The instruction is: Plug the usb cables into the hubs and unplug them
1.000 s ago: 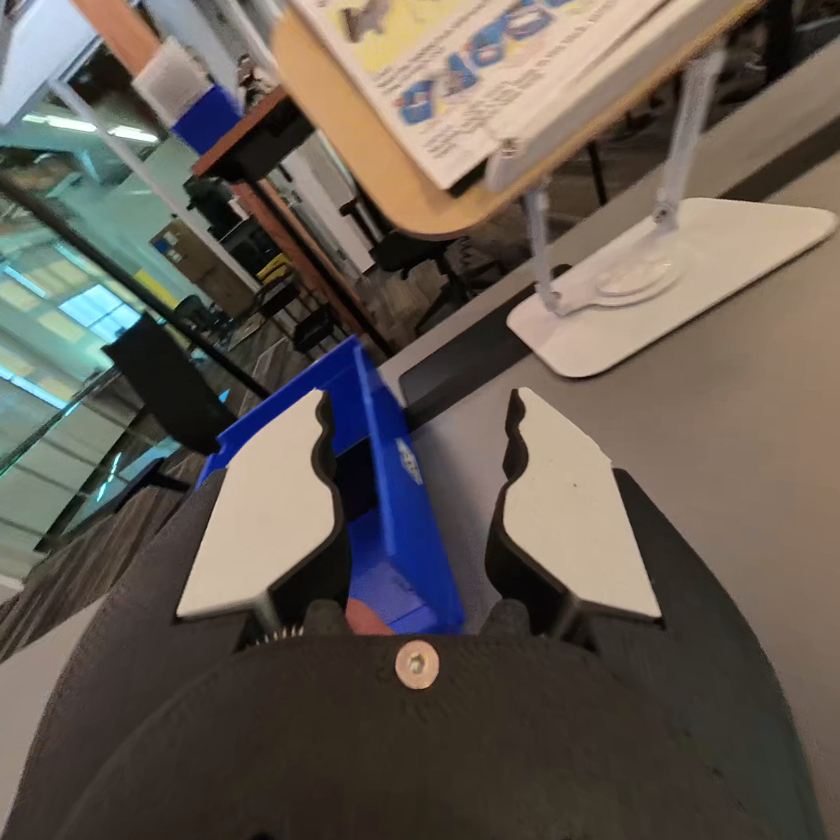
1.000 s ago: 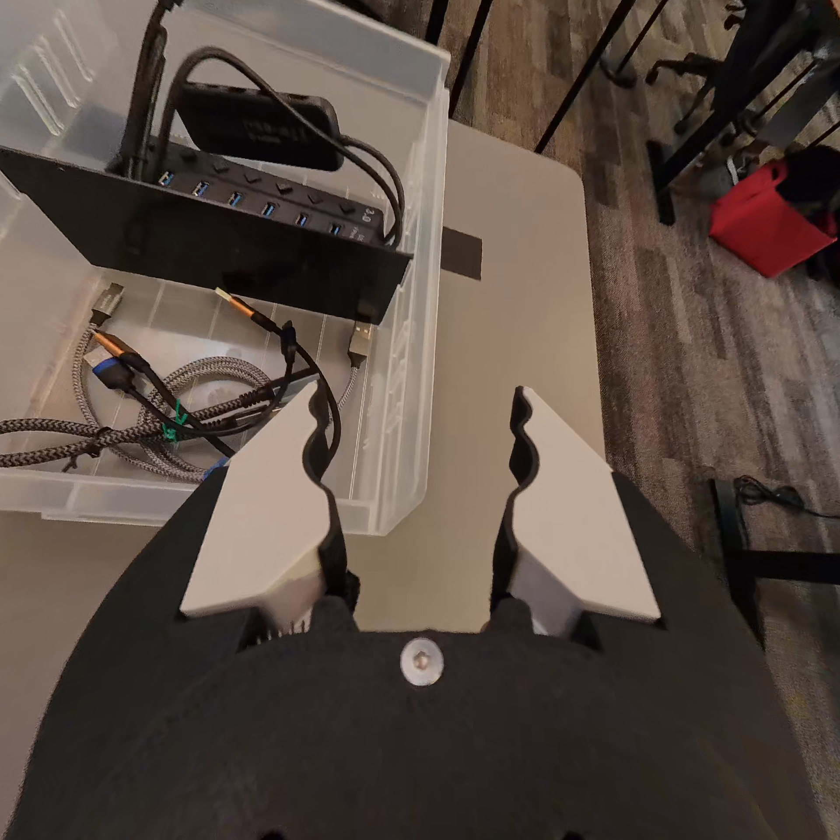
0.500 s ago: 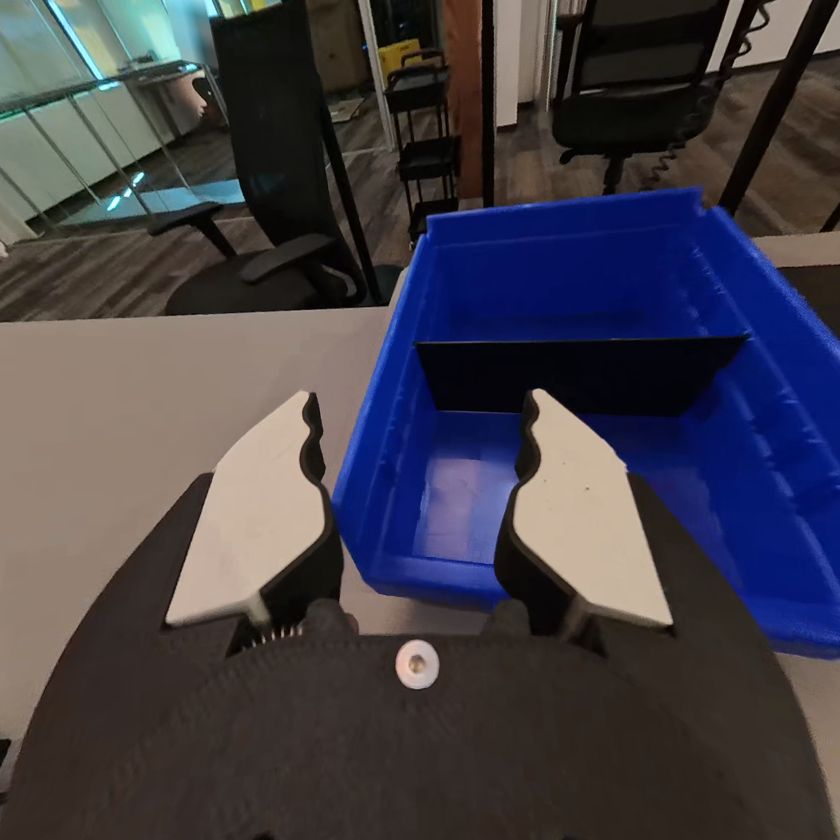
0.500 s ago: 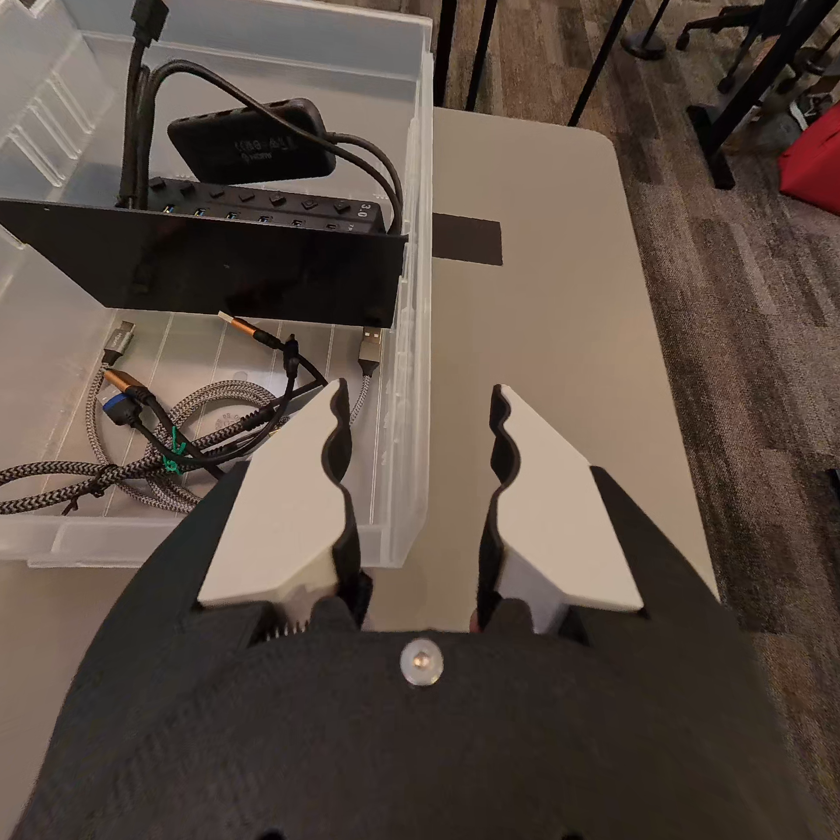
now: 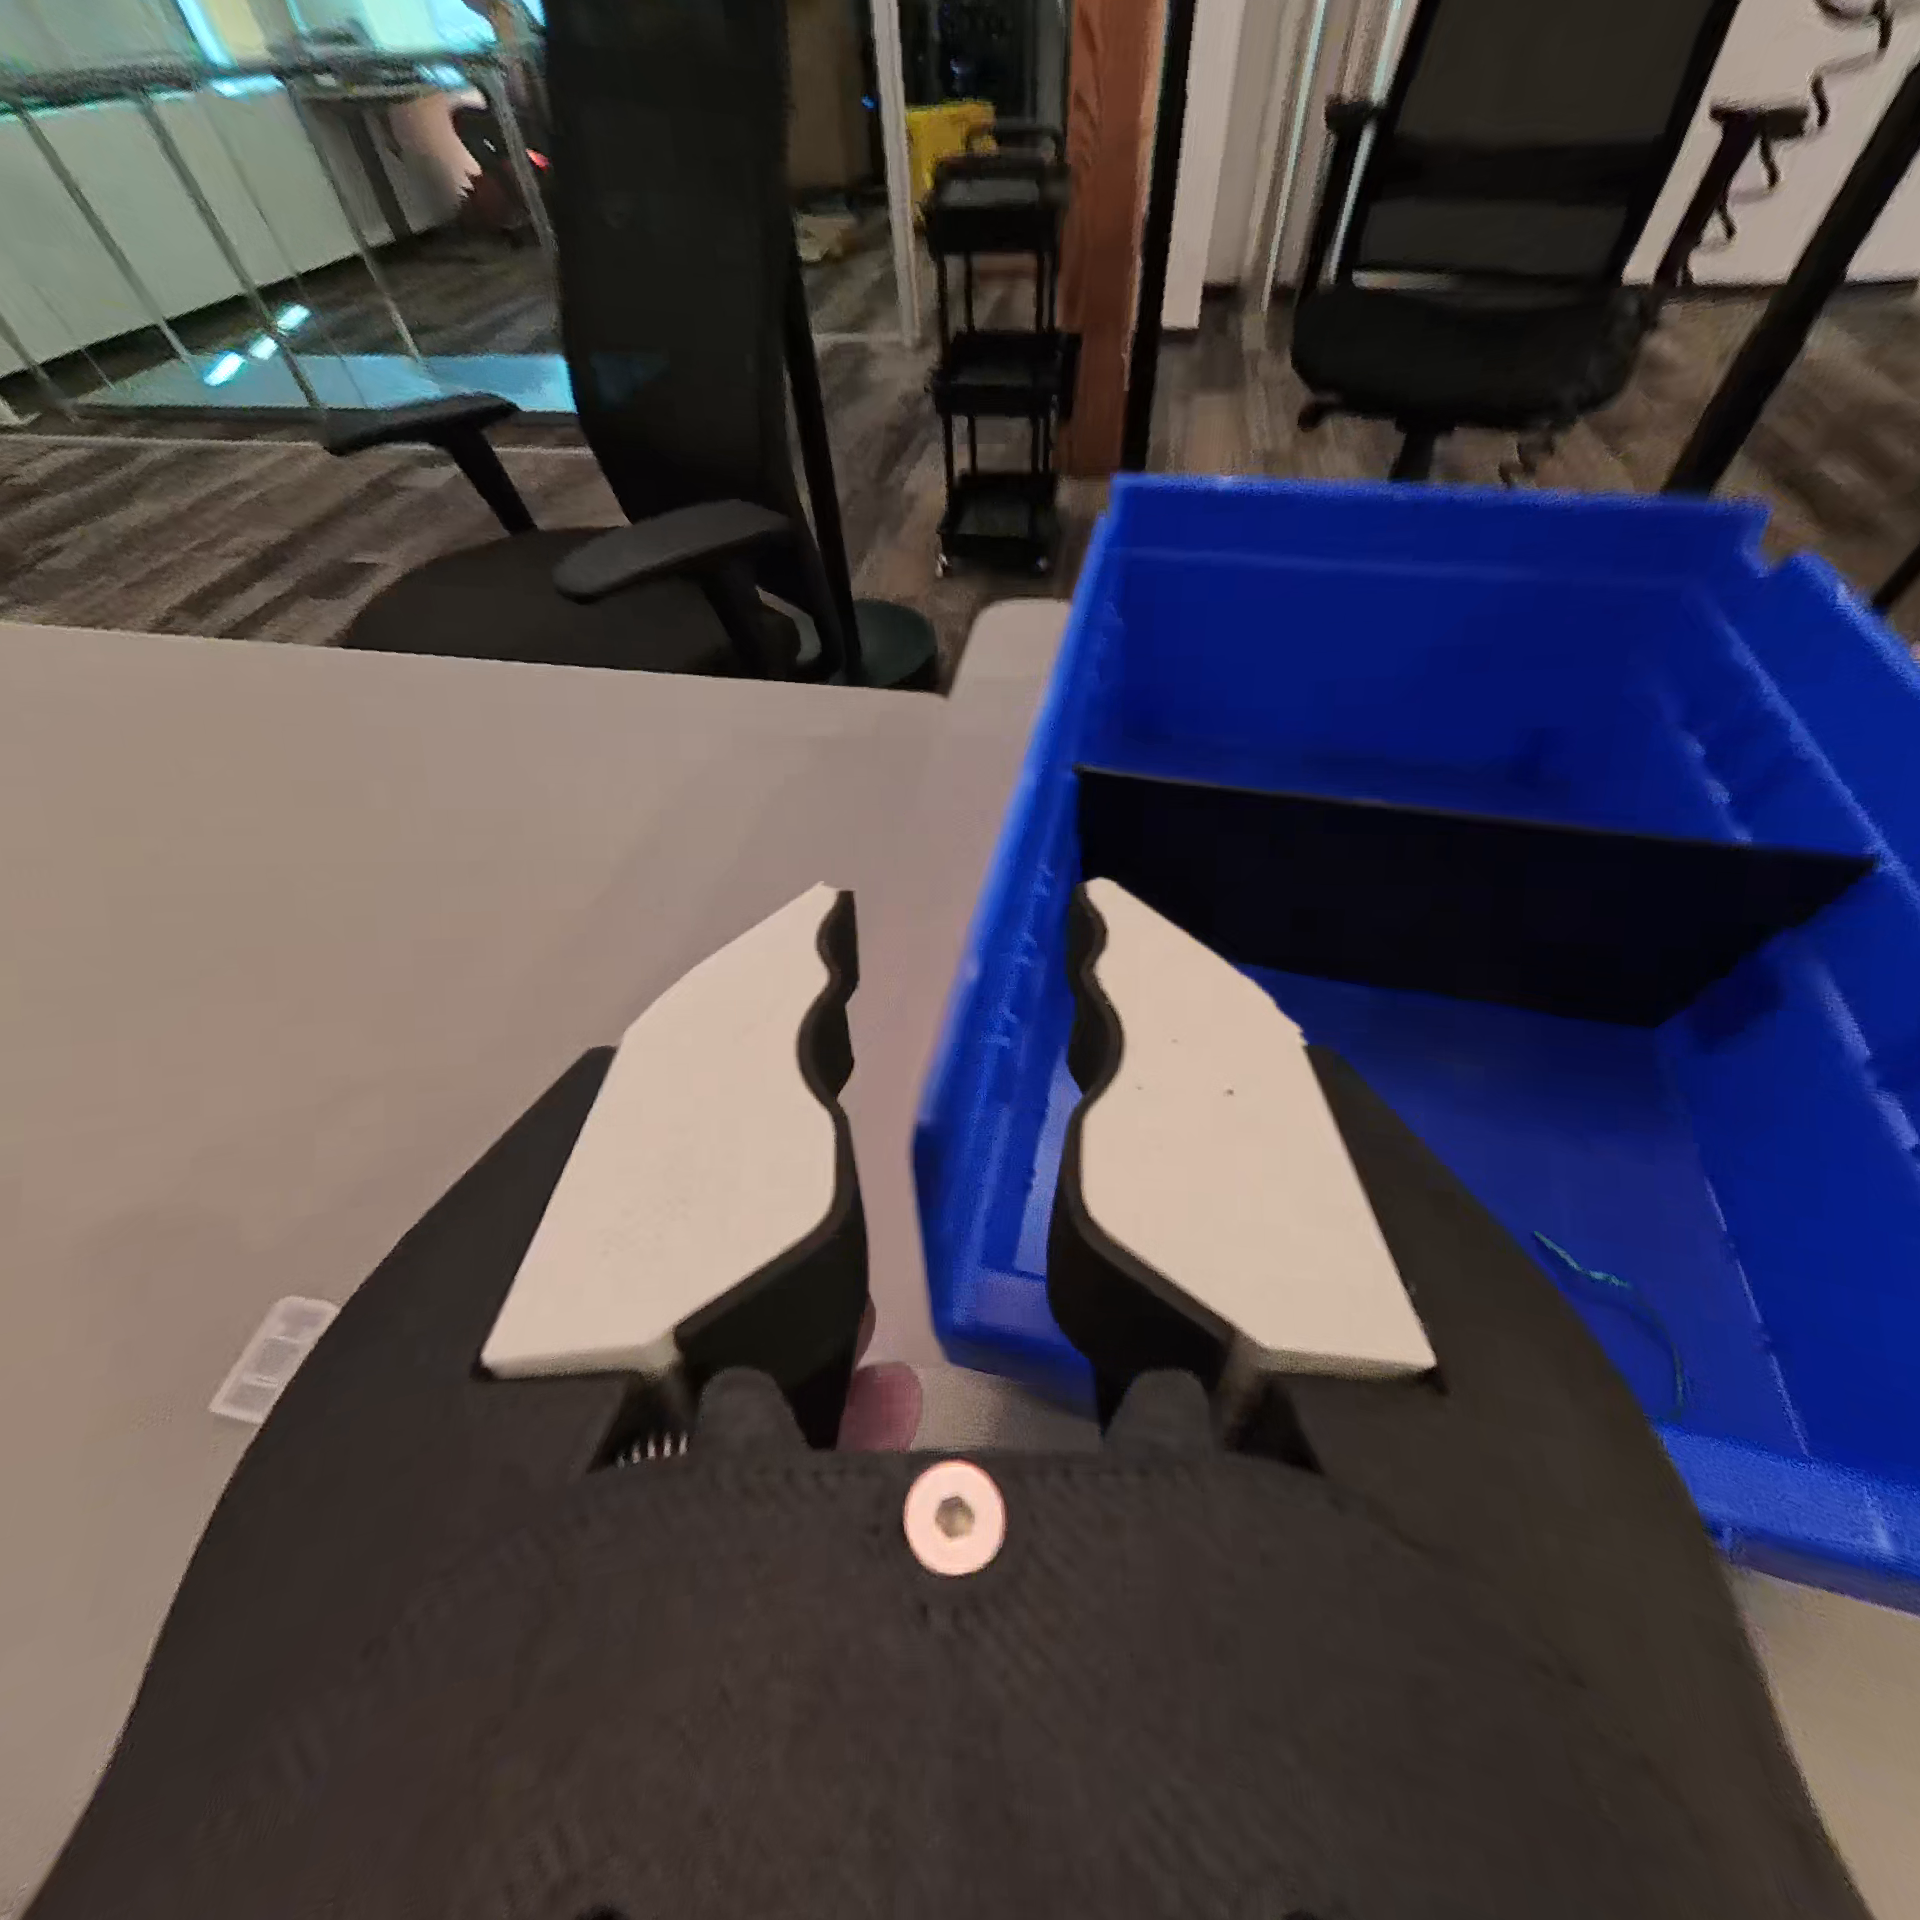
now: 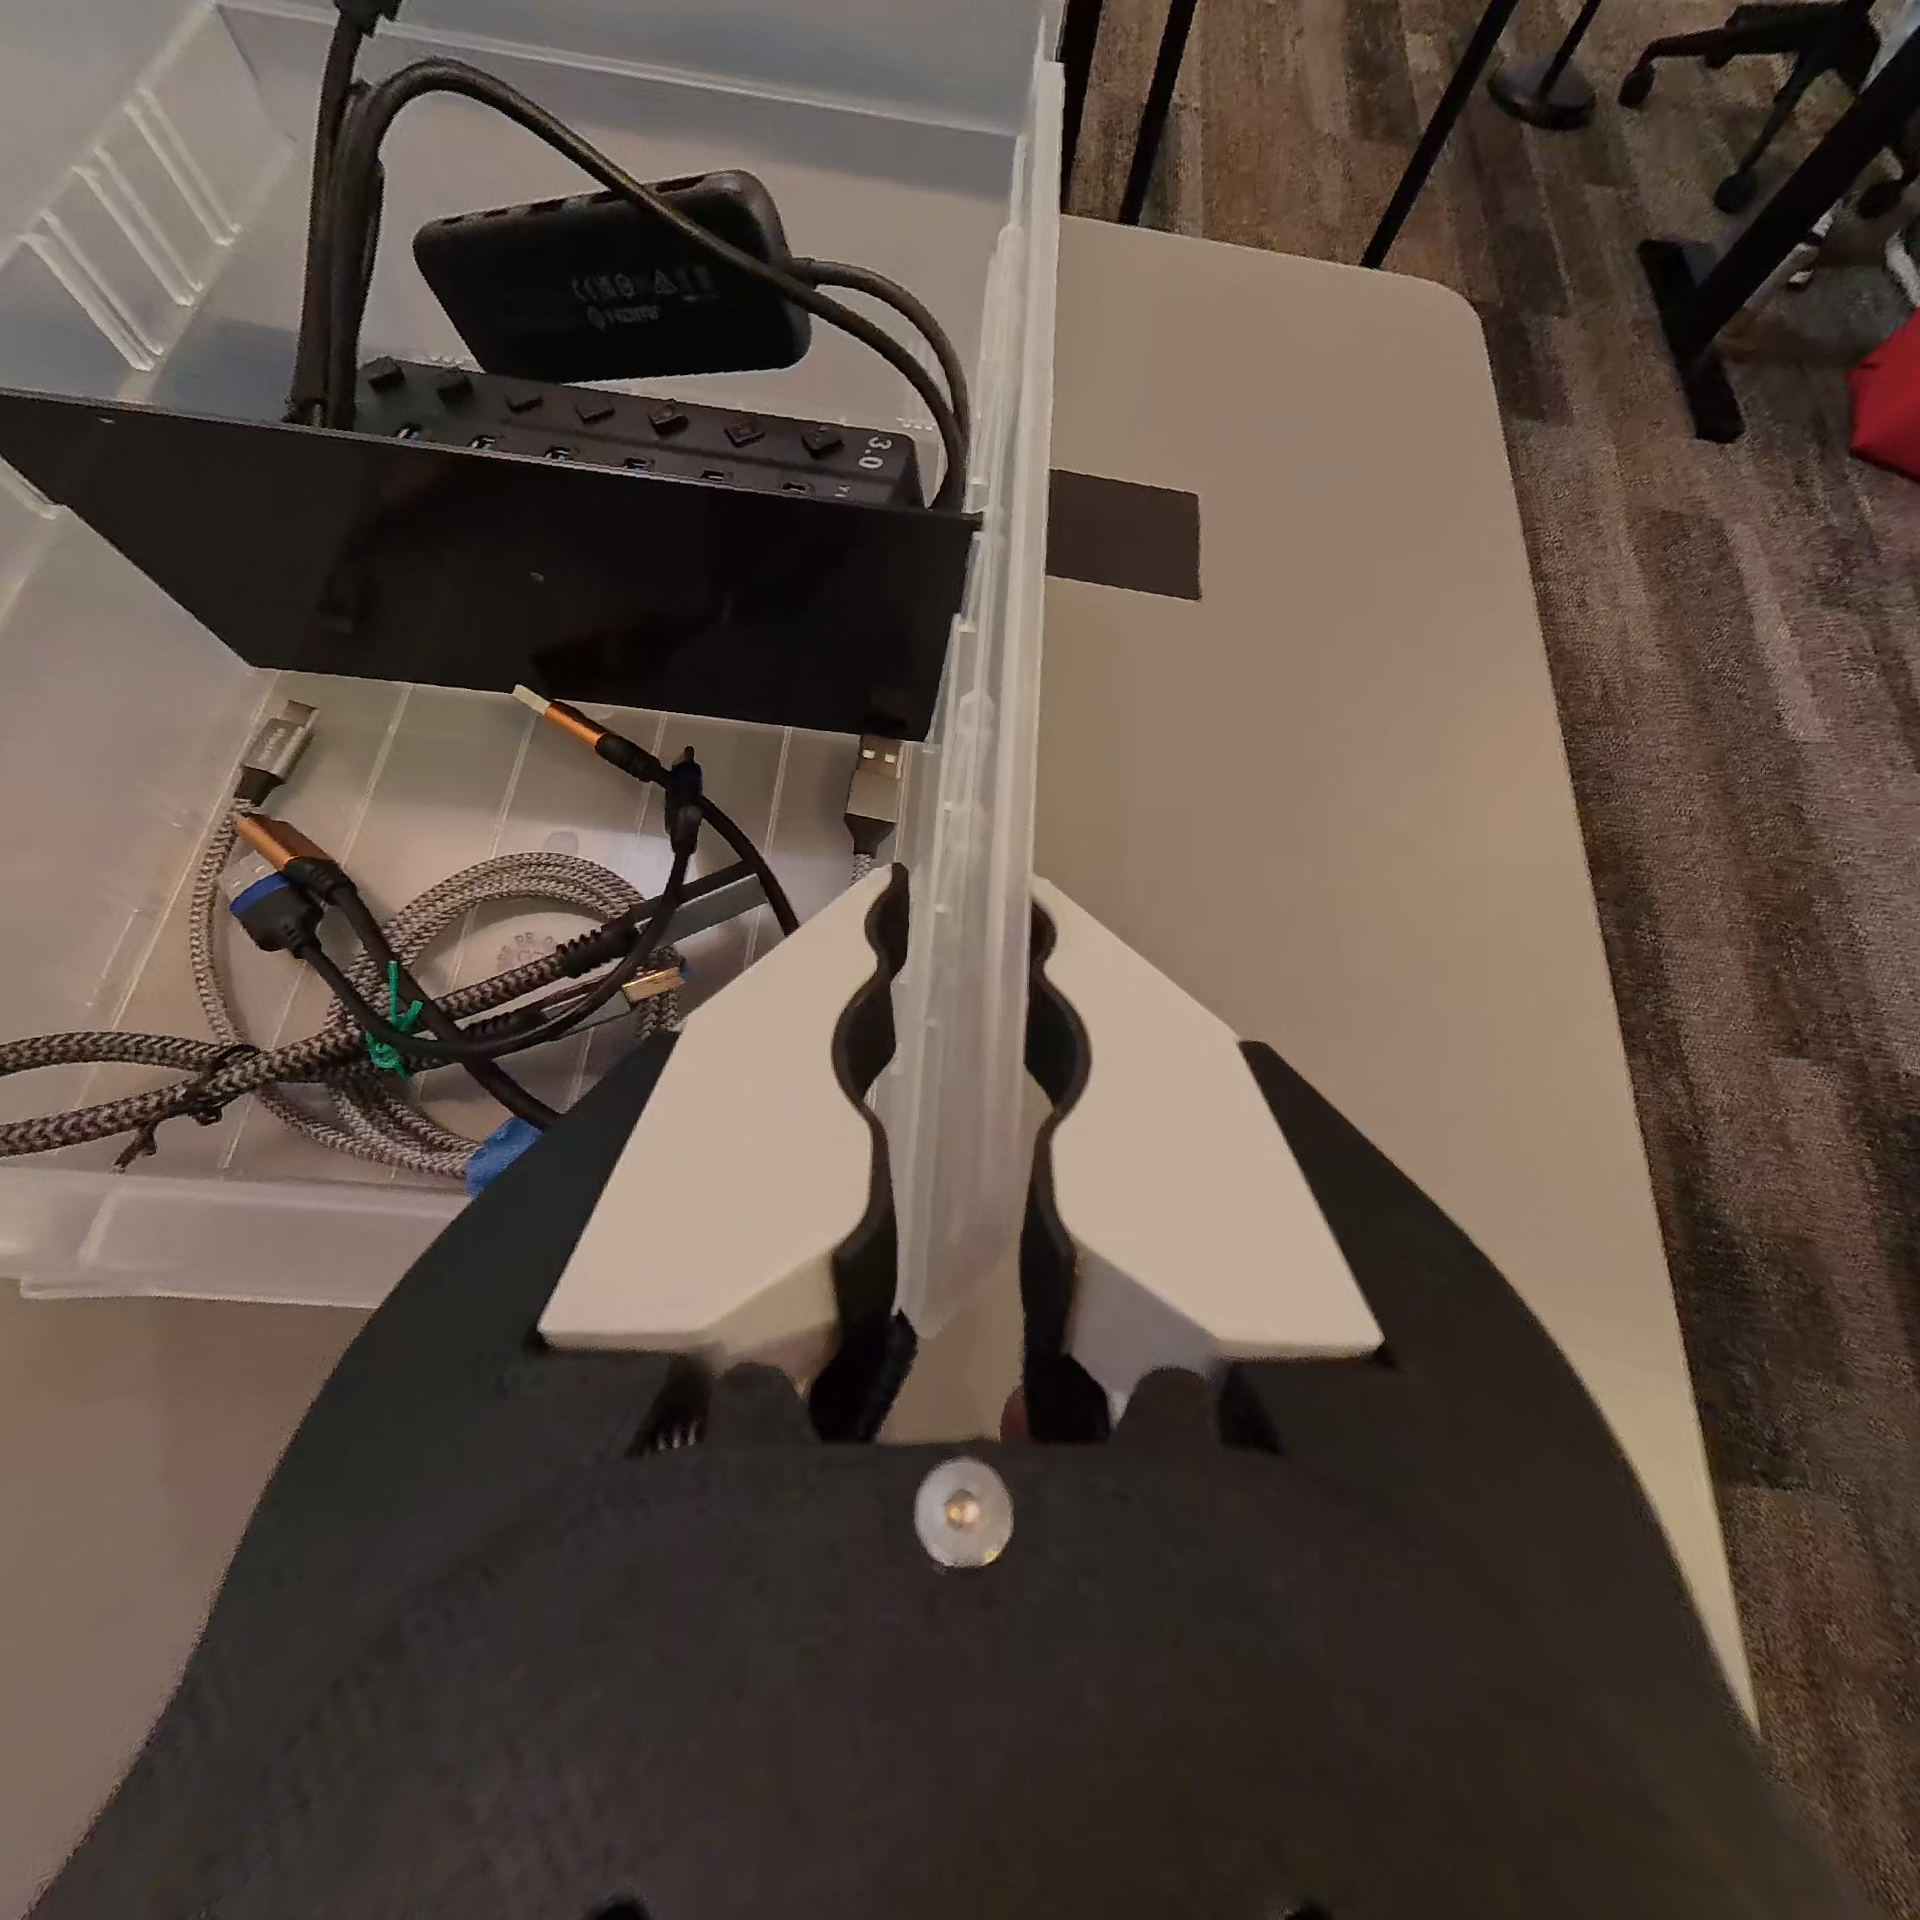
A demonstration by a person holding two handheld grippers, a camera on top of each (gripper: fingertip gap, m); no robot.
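Note:
In the right wrist view a clear plastic bin [image 6: 623,135] holds two black USB hubs, a long one with blue ports [image 6: 665,436] and a flat one [image 6: 613,281], behind a black divider [image 6: 499,582]. Several braided USB cables [image 6: 468,997] lie loose in the near compartment, and a silver plug [image 6: 873,790] lies by the right wall. My right gripper [image 6: 966,883] straddles the bin's right wall [image 6: 997,623] and is shut on it. In the left wrist view my left gripper [image 5: 956,899] is open and empty, with the left wall of a blue bin [image 5: 1455,644] between its fingers.
The blue bin has a black divider [image 5: 1455,894] and a thin green thread [image 5: 1621,1299] on its floor. A small clear plastic piece [image 5: 272,1351] lies on the grey table. Black tape [image 6: 1122,540] marks the table beside the clear bin. Office chairs [image 5: 665,416] stand beyond the table edge. The silver plug [image 6: 873,790] lies around 7 centimetres away from my right fingertips.
My right gripper moved left onto the clear bin's right wall and closed on it. My left gripper swung from the book stand to the blue bin's left wall and narrowed.

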